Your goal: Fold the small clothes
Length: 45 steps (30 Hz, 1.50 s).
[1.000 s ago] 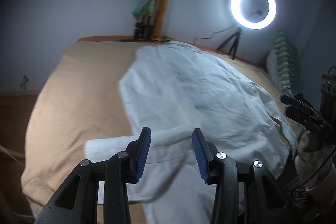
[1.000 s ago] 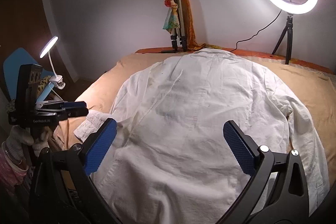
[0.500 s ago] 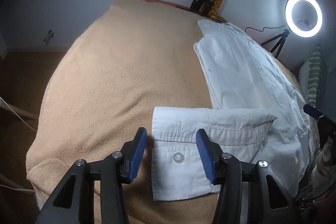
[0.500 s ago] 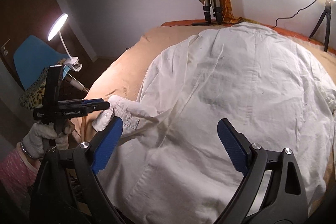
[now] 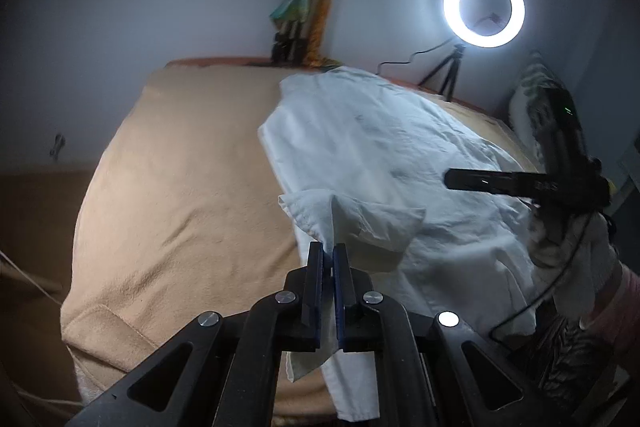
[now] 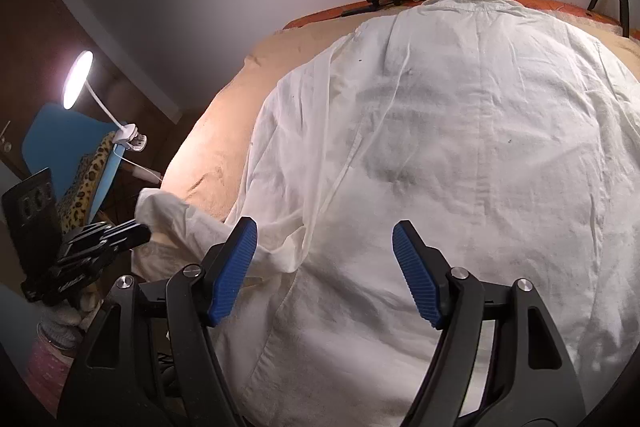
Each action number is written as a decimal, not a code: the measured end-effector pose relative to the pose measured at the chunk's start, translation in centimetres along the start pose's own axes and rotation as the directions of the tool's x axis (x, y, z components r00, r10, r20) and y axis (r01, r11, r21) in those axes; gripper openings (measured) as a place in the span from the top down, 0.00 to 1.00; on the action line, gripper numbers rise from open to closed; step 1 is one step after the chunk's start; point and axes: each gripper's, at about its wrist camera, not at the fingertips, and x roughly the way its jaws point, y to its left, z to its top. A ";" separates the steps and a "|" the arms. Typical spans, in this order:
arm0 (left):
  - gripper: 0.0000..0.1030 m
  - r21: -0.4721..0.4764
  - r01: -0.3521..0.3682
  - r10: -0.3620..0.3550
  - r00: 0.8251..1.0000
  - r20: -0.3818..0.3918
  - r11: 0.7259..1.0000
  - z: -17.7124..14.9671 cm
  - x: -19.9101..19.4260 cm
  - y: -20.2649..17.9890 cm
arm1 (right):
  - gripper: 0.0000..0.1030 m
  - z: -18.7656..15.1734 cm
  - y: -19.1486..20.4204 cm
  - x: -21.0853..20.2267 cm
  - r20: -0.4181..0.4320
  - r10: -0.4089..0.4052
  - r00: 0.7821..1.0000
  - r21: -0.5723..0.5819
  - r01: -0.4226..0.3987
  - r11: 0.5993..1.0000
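Pinching the sleeve cuff [image 5: 320,227] between its blue pads, your left gripper [image 5: 327,259] was clenched on the fabric and held it lifted just off the tan blanket [image 5: 180,187], near the bed's front edge on the left side. The white shirt [image 6: 460,147] lay spread face down over the middle of the bed, collar toward the far edge by the wall and hem toward you, so its long axis ran straight away from both grippers. The sleeve ran from the shirt's left shoulder down to the cuff in your grip.

Your right gripper [image 6: 324,267] hovered with its jaws wide apart over the lower back of the shirt, gripping nothing; in its view the fabric filled the space between the pads, but I could not tell whether the pads touched it.

What the fold turned on, as I judged it: the shirt body lay to the right of your left gripper, so the held sleeve had to travel rightward across the back panel, roughly square to the shirt's long axis. Your left hand was the nearer one and already had the cloth; the right was placed to pin the body.
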 end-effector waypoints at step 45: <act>1.00 -0.265 0.026 -0.049 0.995 -0.082 0.964 -10.0 0.2 0.7 | 0.98 11.9 9.5 17.5 -0.175 -0.264 0.949 -0.204 0.228 0.952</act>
